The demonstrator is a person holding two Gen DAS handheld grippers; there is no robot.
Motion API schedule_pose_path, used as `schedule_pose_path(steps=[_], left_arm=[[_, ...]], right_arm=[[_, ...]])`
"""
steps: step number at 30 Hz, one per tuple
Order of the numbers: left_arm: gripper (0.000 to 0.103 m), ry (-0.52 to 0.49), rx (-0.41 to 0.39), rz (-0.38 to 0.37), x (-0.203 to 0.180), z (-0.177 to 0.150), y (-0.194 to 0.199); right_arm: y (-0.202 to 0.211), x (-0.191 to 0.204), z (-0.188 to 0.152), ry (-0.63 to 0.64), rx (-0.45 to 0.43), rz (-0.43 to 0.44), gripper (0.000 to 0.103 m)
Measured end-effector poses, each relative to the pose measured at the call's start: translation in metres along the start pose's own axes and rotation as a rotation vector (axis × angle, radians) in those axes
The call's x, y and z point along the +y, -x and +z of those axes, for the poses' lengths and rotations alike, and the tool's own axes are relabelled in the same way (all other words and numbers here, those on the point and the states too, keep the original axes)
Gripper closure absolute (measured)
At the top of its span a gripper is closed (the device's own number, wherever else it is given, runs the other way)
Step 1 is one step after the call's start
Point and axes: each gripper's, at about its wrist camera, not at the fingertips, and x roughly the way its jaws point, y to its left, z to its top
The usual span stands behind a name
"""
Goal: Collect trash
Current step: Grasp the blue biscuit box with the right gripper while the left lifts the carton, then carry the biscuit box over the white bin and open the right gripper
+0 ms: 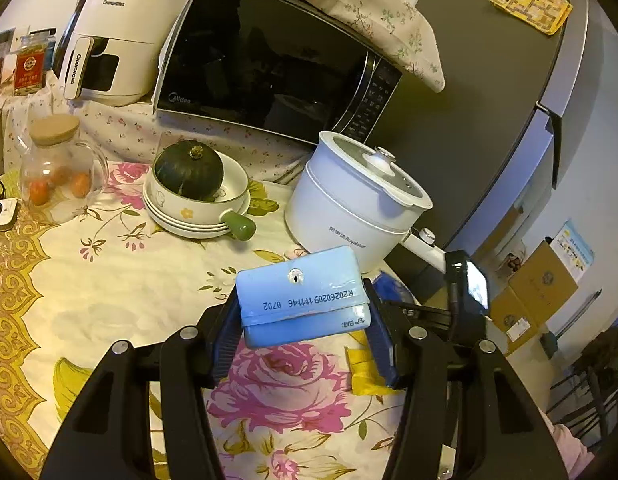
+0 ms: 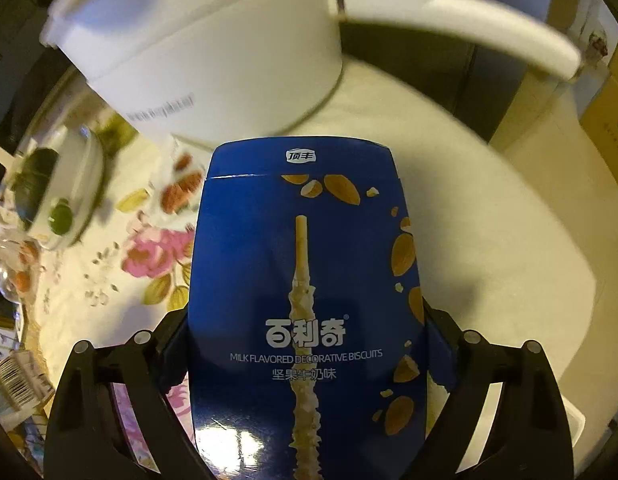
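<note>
The left tool grips a pale blue carton above the bench, in front of the white pot. The right tool straddles a blue biscuit box; I cannot tell whether its pads press. The box's long axis points toward the pot. A loose hold could let it slip against the pot.

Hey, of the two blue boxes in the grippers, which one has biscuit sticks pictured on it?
The dark blue biscuit box between the right gripper's fingers. The light blue carton in the left gripper shows only a printed code.
</note>
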Motion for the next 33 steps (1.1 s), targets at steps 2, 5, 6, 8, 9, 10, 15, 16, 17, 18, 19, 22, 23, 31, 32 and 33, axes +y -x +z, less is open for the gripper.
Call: schedule_pose_path(steps=[2, 5, 6, 8, 9, 10, 15, 16, 17, 18, 19, 22, 23, 31, 32, 33], left_arm=[[0.048, -0.001, -0.009, -0.007, -0.002, 0.0, 0.002], [0.048, -0.008, -0.021, -0.023, -0.01, -0.001, 0.006], [0.048, -0.01, -0.022, -0.028, -0.012, -0.001, 0.007], [0.048, -0.016, -0.024, -0.039, -0.018, -0.003, 0.009], [0.048, -0.021, -0.023, -0.046, -0.021, -0.005, 0.01], [0.048, -0.029, -0.021, -0.055, -0.026, -0.007, 0.01], [0.048, -0.067, -0.017, -0.088, -0.048, -0.015, 0.013], [0.048, -0.076, -0.015, -0.096, -0.053, -0.017, 0.014], [0.048, -0.091, -0.014, -0.107, -0.059, -0.02, 0.016], [0.048, -0.109, -0.015, -0.118, -0.066, -0.023, 0.018], [0.048, -0.121, -0.015, -0.125, -0.072, -0.025, 0.02], [0.048, -0.163, -0.008, -0.16, -0.091, -0.036, 0.024], [0.048, -0.177, 0.0, -0.174, -0.099, -0.041, 0.024], [0.048, -0.238, 0.102, -0.256, -0.145, -0.087, 0.015], [0.048, -0.242, 0.124, -0.271, -0.152, -0.094, 0.012], [0.048, -0.245, 0.137, -0.277, -0.155, -0.099, 0.01]], right_arm=[[0.019, -0.006, -0.003, -0.008, -0.033, 0.017, 0.015], [0.043, -0.02, 0.002, -0.017, -0.078, 0.038, 0.015], [0.051, -0.024, 0.0, -0.018, -0.092, 0.041, 0.015], [0.07, -0.034, -0.004, -0.017, -0.127, 0.045, 0.015], [0.079, -0.039, -0.006, -0.017, -0.141, 0.046, 0.015], [0.089, -0.045, -0.009, -0.018, -0.157, 0.047, 0.015], [0.126, -0.074, -0.029, -0.016, -0.219, 0.042, 0.015], [0.133, -0.082, -0.037, -0.015, -0.232, 0.039, 0.015], [0.139, -0.091, -0.045, -0.015, -0.241, 0.036, 0.015], [0.143, -0.097, -0.051, -0.017, -0.247, 0.034, 0.015], [0.148, -0.108, -0.062, -0.02, -0.254, 0.026, 0.015], [0.154, -0.135, -0.097, -0.037, -0.253, -0.014, 0.015], [0.153, -0.142, -0.106, -0.043, -0.248, -0.021, 0.015], [0.132, -0.193, -0.18, -0.058, -0.161, -0.098, 0.01], [0.131, -0.197, -0.187, -0.06, -0.161, -0.112, 0.008], [0.131, -0.2, -0.192, -0.058, -0.163, -0.125, 0.007]])
